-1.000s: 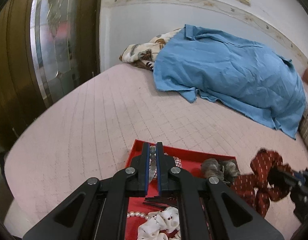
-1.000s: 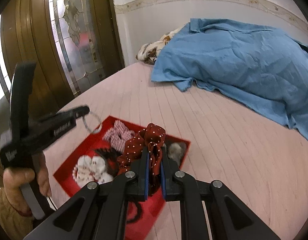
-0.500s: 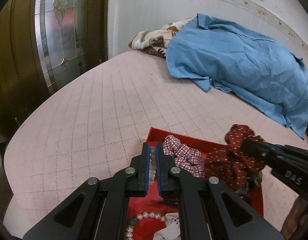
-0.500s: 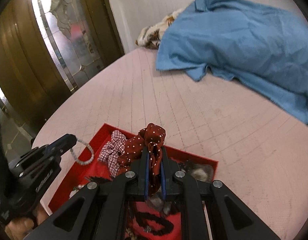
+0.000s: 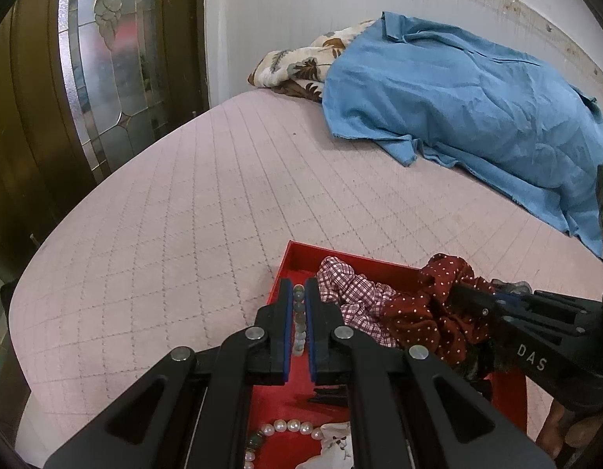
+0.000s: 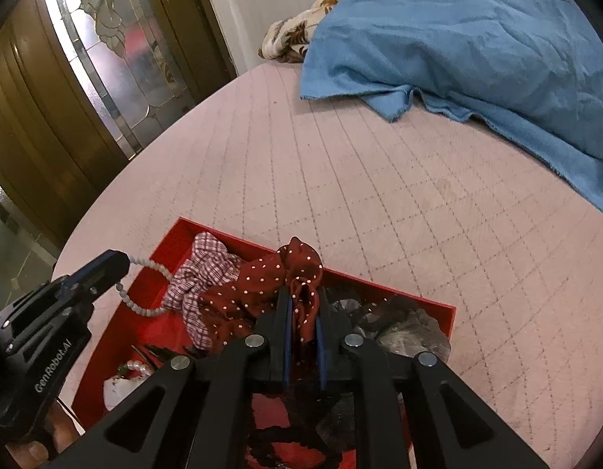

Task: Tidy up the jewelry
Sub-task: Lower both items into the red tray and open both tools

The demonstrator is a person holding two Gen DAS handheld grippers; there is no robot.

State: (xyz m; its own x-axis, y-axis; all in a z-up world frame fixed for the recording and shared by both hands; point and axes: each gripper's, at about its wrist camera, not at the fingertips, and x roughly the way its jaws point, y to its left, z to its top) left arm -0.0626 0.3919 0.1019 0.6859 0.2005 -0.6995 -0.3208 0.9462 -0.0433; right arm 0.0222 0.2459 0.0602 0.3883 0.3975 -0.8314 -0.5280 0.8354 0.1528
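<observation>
L hand-held gripper (image 5: pixel 298 305) clamps bead bracelet (image 6: pixel 145 289); R hand-held gripper (image 6: pixel 302 305) clamps dotted scrunchie (image 6: pixel 262 289), both low over red tray (image 6: pixel 419 300).

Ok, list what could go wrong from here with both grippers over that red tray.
1. The left gripper pinches the bead bracelet by a short stretch only; the hanging loop could snag the checked scrunchie beneath it.
2. The right gripper holds the dotted red scrunchie, which drapes onto the checked one and may drag it along.
3. The two grippers work close together over the red tray and might collide.
</observation>
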